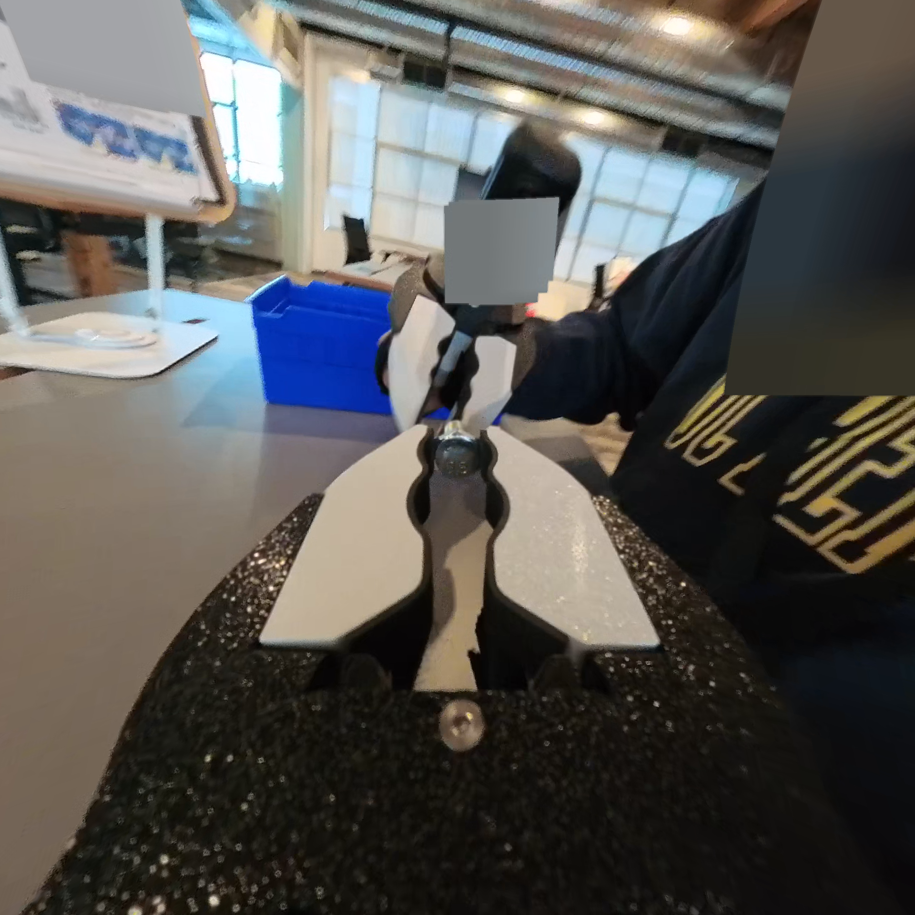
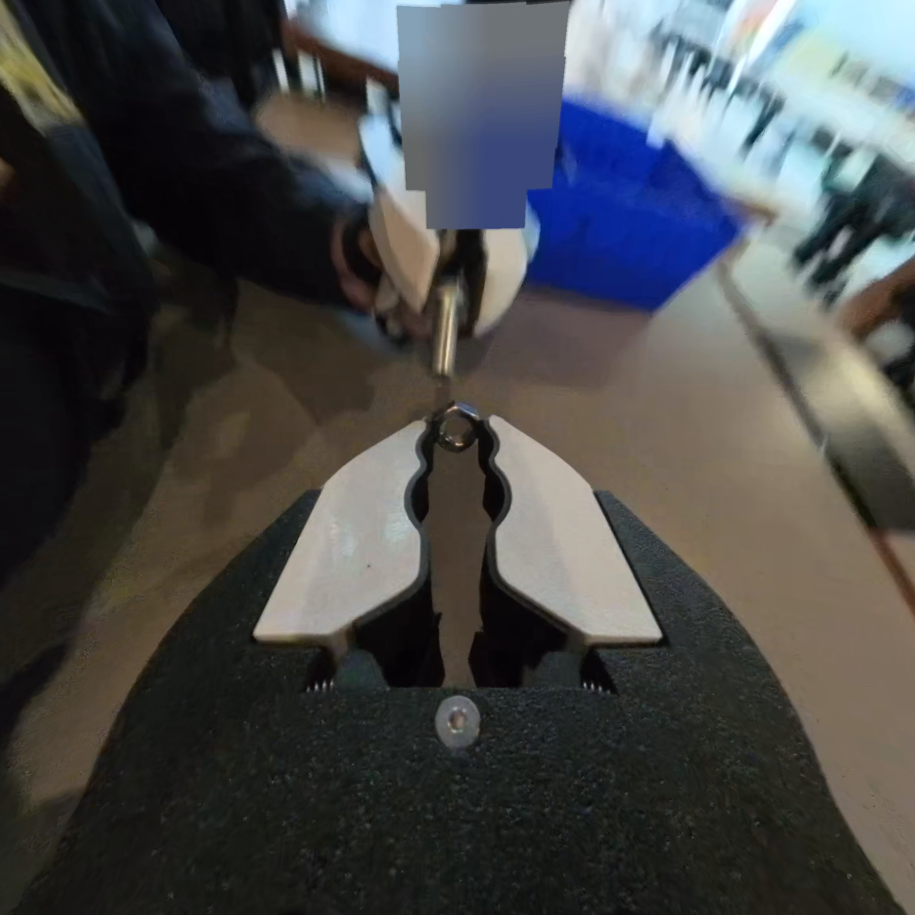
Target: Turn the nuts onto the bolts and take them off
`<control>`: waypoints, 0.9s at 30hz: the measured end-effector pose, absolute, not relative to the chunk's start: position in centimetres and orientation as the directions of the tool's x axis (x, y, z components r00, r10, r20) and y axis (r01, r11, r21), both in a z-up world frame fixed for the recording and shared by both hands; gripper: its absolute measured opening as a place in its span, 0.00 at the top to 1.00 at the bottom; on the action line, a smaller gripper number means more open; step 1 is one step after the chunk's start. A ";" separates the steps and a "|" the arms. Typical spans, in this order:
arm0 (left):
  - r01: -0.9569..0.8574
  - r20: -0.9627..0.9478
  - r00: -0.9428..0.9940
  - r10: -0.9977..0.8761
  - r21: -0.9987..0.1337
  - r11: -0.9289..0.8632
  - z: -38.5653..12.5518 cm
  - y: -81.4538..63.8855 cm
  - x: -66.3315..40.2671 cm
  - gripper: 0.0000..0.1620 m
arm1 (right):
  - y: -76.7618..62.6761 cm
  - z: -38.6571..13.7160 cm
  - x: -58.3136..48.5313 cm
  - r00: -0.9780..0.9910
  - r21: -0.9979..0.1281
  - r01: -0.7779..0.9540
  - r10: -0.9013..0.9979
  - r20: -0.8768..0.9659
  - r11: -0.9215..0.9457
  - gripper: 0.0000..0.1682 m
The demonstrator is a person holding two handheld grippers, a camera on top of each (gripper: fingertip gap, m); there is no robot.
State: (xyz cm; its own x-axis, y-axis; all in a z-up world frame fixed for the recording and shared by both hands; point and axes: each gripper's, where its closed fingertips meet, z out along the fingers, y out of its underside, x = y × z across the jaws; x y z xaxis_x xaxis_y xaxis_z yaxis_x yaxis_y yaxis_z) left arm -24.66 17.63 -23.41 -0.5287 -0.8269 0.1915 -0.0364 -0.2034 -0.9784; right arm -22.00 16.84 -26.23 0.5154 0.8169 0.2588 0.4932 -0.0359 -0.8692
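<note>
My left gripper (image 1: 456, 445) is shut on the hex head of a silver bolt (image 1: 455, 458), held at its fingertips above the grey table. The bolt's shank (image 2: 444, 322) points toward my right gripper in the right wrist view. My right gripper (image 2: 454, 428) is shut on a silver nut (image 2: 454, 434) at its fingertips, with the nut's hole facing the camera. The two grippers face each other tip to tip. The bolt's end sits just in front of the nut; blur hides whether they touch. The right gripper (image 1: 448, 381) shows beyond the bolt in the left wrist view.
A blue plastic bin (image 1: 322, 346) stands on the grey table (image 1: 124, 470) behind the grippers, also in the right wrist view (image 2: 624, 218). A white stand base (image 1: 104, 344) lies at the far left. A person's dark sleeve (image 1: 619, 336) reaches in from the right. The gap from one gripper's tips to the other's is roughly 4 centimetres.
</note>
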 end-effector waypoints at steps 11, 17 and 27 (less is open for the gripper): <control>-0.061 0.117 -0.489 -0.864 -0.993 -0.100 -24.7 17.3 -24.0 0.90 | 14.6 -35.4 -16.3 0.537 -0.248 0.830 0.836 0.116 -0.499 0.89; -0.027 0.106 -0.475 -0.874 -0.994 -0.106 -24.4 17.7 -24.1 0.90 | 15.0 -34.9 -16.9 0.580 -0.330 0.784 0.811 0.083 -0.526 0.78; 0.024 0.111 -0.532 -0.840 -0.989 -0.146 -23.6 17.0 -24.4 0.90 | 16.9 -26.4 -23.9 0.586 -0.879 0.441 0.800 0.127 -0.183 0.89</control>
State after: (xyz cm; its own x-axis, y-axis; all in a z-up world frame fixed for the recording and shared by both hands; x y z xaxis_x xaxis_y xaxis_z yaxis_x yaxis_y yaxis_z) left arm -24.43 16.99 -23.64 -0.5316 -0.8397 0.1111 0.0243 -0.1463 -0.9889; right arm -23.87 16.90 -26.40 0.5860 0.8003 0.1273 0.4407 -0.1829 -0.8788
